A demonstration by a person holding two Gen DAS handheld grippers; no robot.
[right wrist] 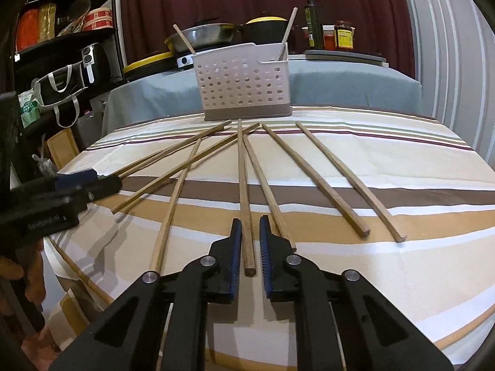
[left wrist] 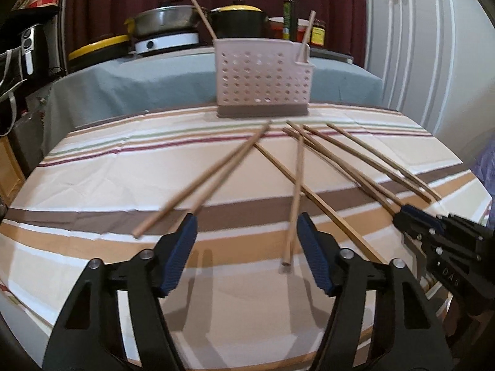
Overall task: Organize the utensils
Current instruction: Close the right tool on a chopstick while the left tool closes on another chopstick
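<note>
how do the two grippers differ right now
The left gripper has its jaws spread wide with nothing between them; the right gripper has its jaws nearly closed around the near end of a chopstick, though firm contact is unclear. The left sits among crossed chopsticks; the right lines up along its single one. Both have blue pads and face the holder.

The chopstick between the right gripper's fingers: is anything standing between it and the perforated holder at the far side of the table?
Nothing visible does. The chopstick between the right gripper points straight toward the utensil holder. Only other chopsticks lie flat on the striped tablecloth to either side, below a lifted path.
</note>
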